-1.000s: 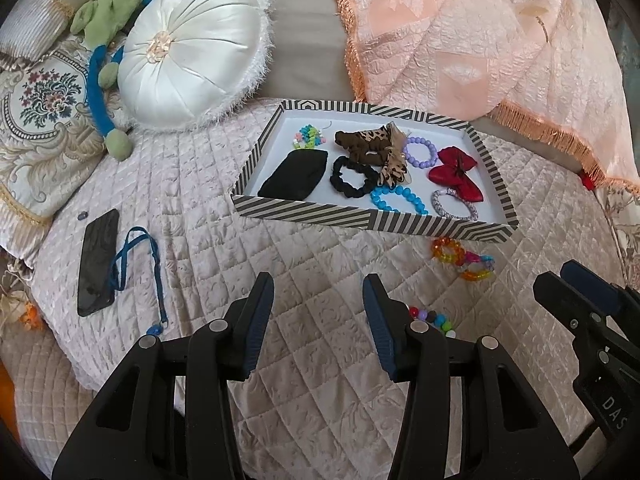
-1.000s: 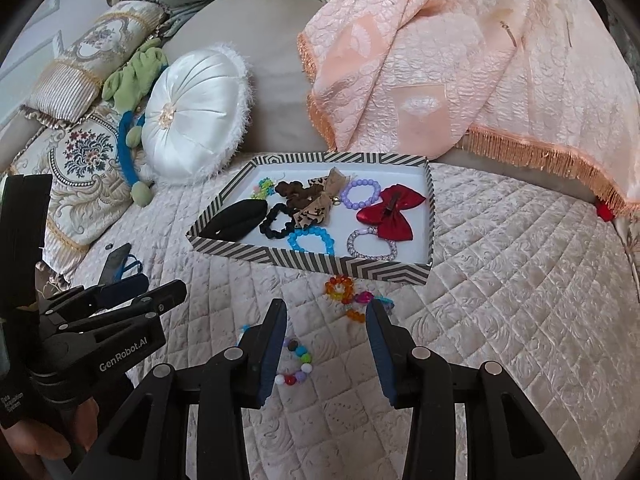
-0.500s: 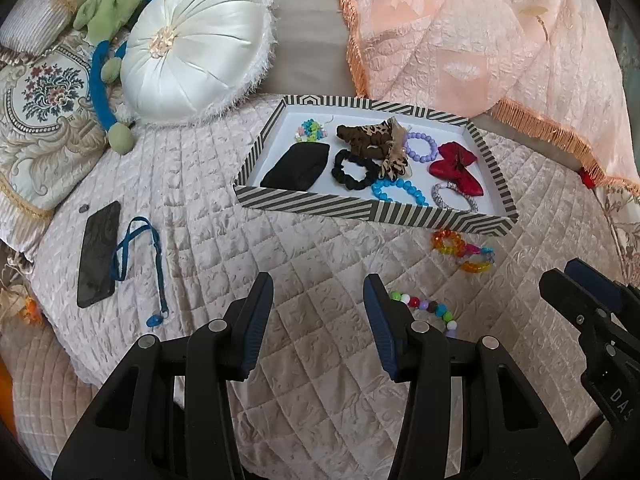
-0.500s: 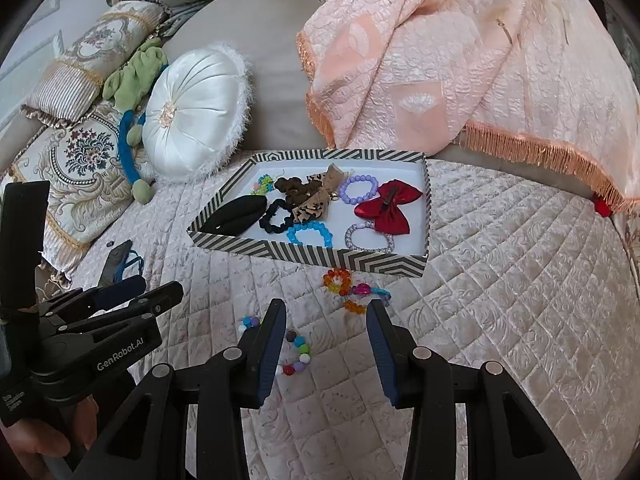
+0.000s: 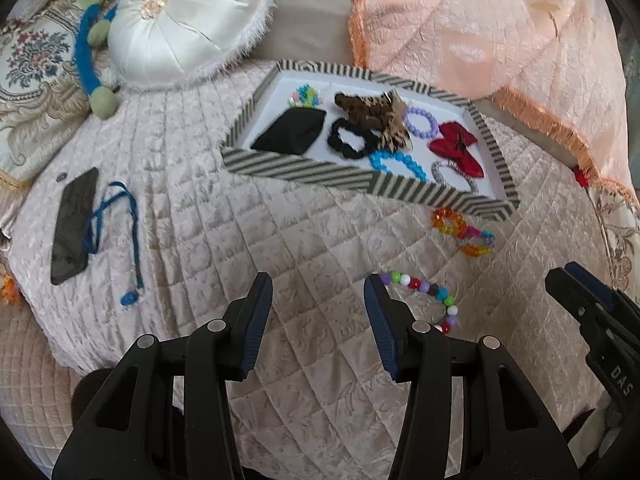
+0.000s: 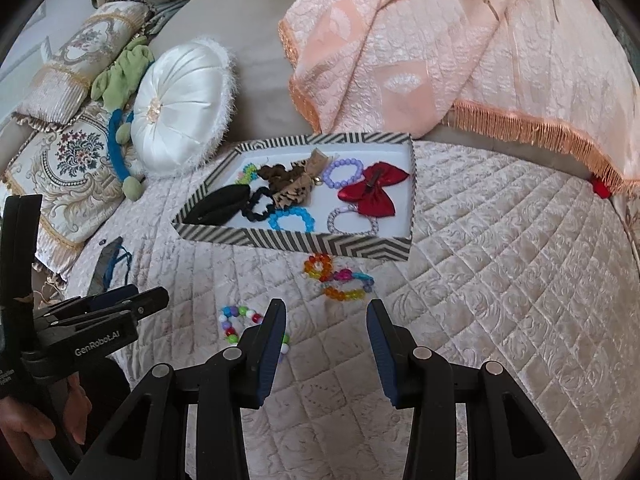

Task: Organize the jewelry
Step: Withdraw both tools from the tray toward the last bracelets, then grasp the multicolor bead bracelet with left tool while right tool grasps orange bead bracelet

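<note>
So I'm at the bed (image 5: 224, 248), covered in a pale beige quilted spread with a shiny diamond-stitch pattern. Behind it a peach throw (image 6: 460, 60) with an orange fringe is heaped up, crinkly and embossed. On the other side there's a round white satin cushion (image 5: 184, 20), pleated with a fuzzy rim, next to embroidered floral pillows (image 6: 76, 160).

The striped tray (image 6: 296, 240) sits in the middle of the bed, a black-and-white chevron cardboard rim with a white floor. Inside: a red satin bow (image 6: 372, 194), a leopard-print bow, a black scrunchie (image 5: 352, 140), a flat black pouch, and blue (image 6: 292, 218), purple and silver bead bracelets.

Off to the side a black phone (image 5: 74, 220) lies flat with a blue cord.

Still loose on the spread: an orange-and-pink bead bracelet (image 6: 338, 278) just in front of the tray, and a multicoloured bead bracelet (image 5: 424, 292) nearer me, right beside my left tongs (image 5: 316, 320).

Both left and right tongs (image 6: 326, 344) are apart with nothing in them, hanging over the quilt.
</note>
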`<state>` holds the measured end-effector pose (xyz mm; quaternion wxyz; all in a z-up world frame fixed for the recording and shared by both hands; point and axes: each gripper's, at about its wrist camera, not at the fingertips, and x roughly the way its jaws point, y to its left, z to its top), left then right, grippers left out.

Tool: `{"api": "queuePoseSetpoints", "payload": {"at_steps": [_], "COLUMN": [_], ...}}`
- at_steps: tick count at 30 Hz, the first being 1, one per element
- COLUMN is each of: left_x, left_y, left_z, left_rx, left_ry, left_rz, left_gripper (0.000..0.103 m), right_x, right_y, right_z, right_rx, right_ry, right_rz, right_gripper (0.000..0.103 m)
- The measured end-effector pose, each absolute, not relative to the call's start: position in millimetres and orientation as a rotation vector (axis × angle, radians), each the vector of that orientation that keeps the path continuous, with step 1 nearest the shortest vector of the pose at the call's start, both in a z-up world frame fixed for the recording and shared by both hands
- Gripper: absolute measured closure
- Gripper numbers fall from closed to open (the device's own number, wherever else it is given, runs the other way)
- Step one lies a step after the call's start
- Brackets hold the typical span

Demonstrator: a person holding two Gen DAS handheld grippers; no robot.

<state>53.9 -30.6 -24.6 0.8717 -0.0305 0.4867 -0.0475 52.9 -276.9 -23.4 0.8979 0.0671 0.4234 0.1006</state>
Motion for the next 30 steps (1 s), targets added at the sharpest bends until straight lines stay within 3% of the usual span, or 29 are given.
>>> {"api": "queuePoseSetpoints", "payload": {"at_steps": [4,25,29,30], "left_x": [57.8,88.7,91.1,91.4], "left_y": [-33.7,-68.2,-69.5,-68.7], "left_z": [-39.0,-79.9,-81.8,-81.4], "left_rx": [-0.11,-0.02,-0.027,-0.034], "left_ry": [1.075,1.145,1.122,1.11], "left_rz": [-0.152,-0.15,-0.169,-0.173], "left_gripper": [0.048,0.047,0.05,0.064], "right_x": [58.3,140.7,141.0,139.7], "right_y": [-288.4,-288.8,-291.8,-293.0], "right_z": [-38.7,-97.6,-99.0,-97.3], "right_rx": [0.157,0.052,0.075,0.086], "right_ry": [0.915,0.978,0.951,0.946], "right_rz": [0.186,0.266,0.256,0.261], "right_gripper": [0.063,0.063,0.092,0.094]}}
